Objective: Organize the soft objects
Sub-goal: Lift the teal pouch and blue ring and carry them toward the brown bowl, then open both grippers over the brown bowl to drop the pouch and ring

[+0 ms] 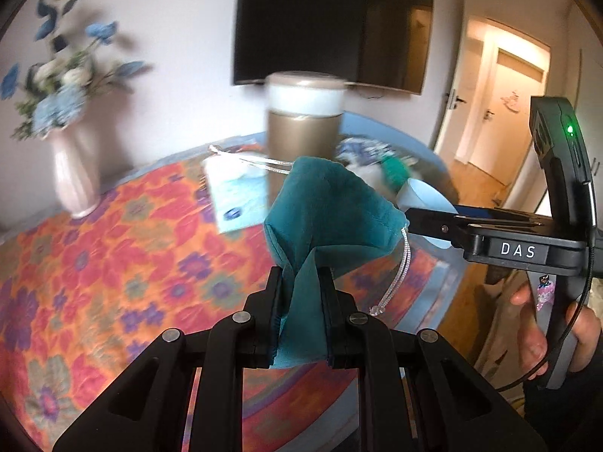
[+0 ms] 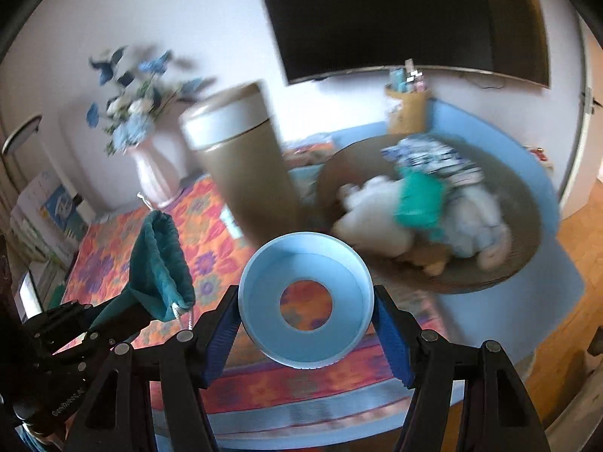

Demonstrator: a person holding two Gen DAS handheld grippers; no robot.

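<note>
Teal pouch and pale blue ring held above the flowered surface.

In the left wrist view, the left gripper [image 1: 300, 301] pinches the teal drawstring pouch [image 1: 324, 211] at lower centre. In the right wrist view, the pouch hangs at lower left; the right gripper [image 2: 306, 301] clamps the blue ring [image 2: 306, 301] at lower centre, and a basket [image 2: 520, 203] of soft toys [image 2: 377, 207] sits at centre right.

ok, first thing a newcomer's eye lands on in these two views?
Probably the teal drawstring pouch, pinched in the left tool dead centre of the left wrist view. Next, the pale blue ring-shaped bowl clamped in the right tool, held above the loud orange floral cloth. Behind both stands a tall gold canister, with a basket of soft toys to its right.
</note>
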